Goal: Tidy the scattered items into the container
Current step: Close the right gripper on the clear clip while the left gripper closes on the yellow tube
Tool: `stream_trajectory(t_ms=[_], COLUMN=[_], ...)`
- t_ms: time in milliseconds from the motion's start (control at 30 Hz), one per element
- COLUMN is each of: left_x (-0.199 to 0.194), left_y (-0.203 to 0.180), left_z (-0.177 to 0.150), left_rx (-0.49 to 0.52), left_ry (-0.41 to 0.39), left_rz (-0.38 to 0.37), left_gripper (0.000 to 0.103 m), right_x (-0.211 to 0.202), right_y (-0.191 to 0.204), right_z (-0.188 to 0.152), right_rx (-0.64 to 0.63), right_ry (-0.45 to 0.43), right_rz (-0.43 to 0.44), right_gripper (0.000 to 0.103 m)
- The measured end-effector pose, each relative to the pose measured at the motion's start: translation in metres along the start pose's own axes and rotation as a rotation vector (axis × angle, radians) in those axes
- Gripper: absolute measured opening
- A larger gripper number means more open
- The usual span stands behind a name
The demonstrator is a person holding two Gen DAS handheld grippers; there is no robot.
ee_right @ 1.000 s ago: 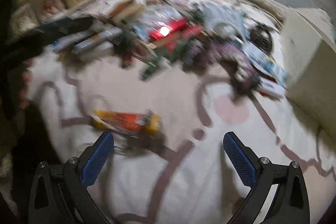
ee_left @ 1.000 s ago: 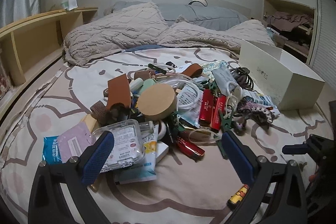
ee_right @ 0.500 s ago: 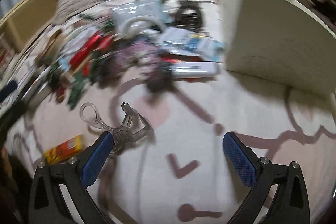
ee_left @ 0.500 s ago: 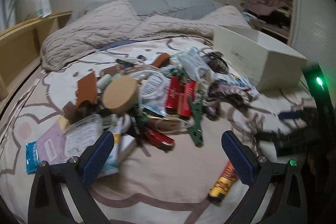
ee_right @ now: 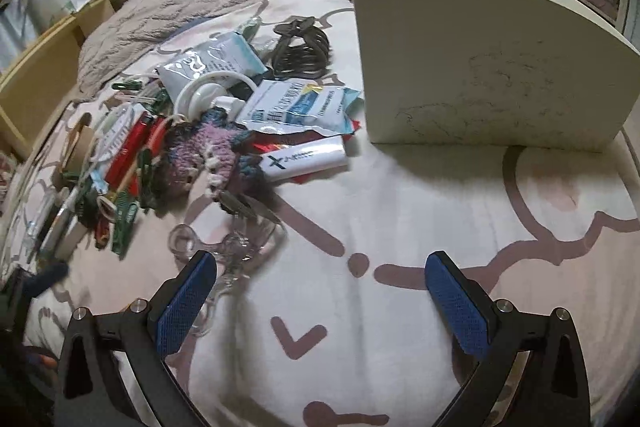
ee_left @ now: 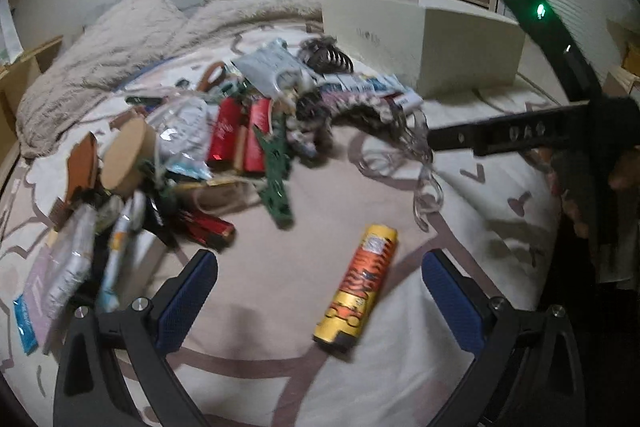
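Patterned bedsheet [ee_right: 400, 211] under both wide-spread, empty grippers: left gripper [ee_left: 320, 299], right gripper [ee_right: 322, 299] low, level.

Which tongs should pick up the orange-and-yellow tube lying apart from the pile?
Left. The orange-and-yellow tube lies just ahead of the open left tongs, almost between its fingers. The right tongs, also open, face the clear plastic scissors instead; the tube isn't in their view.

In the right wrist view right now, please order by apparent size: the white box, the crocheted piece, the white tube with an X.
1. White box, by far the largest.
2. Crocheted piece.
3. White tube, smallest.

The last two lie at similar depth, so their order seems reliable.
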State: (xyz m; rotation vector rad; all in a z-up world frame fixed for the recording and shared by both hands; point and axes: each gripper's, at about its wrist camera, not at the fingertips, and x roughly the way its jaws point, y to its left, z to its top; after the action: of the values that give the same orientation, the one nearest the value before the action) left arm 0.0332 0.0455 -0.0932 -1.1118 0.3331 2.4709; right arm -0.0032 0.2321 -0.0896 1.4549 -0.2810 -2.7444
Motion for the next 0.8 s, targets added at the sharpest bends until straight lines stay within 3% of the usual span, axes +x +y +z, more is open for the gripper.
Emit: stream_trajectory(t_ms=[67, 233, 400, 467, 600, 733, 800], left_x=[0.008, 0.015, 0.016, 0.016, 0.015, 0.013, 0.012], left_y=[-0.003, -0.002, 0.016, 0.028, 0.042, 0.044, 0.043], left_z=[-0.003, -0.006, -0.006, -0.006, -0.006, -0.007, -0.007], left_rx=[0.008, 0.000, -0.075, -0.120, -0.184, -0.181, -0.177], left_ry=[0.035, 0.070, 0.069, 0.073, 0.080, 0.079, 0.080], left_rz=[0.001, 0.018, 0.086, 0.108, 0.117, 0.121, 0.120], left_gripper=[0.089, 0.083, 0.079, 0.067, 0.067, 0.067, 0.067], right_x=[-0.001, -0.008, -0.009, -0.003, 0.002, 0.007, 0.010], right_y=[0.002, 0.004, 0.008, 0.013, 0.027, 0.037, 0.038], right_z=[0.000, 0.002, 0.009, 0.012, 0.017, 0.024, 0.023], right_rx=[-0.006, -0.010, -0.016, -0.033, -0.105, -0.148, -0.152], right_ry=[-0.004, -0.038, -0.050, -0.034, -0.035, -0.041, -0.019], right_rz=[0.004, 0.069, 0.141, 0.163, 0.162, 0.198, 0.241], right_gripper=[0.103, 0.103, 0.103, 0.103, 0.103, 0.102, 0.092])
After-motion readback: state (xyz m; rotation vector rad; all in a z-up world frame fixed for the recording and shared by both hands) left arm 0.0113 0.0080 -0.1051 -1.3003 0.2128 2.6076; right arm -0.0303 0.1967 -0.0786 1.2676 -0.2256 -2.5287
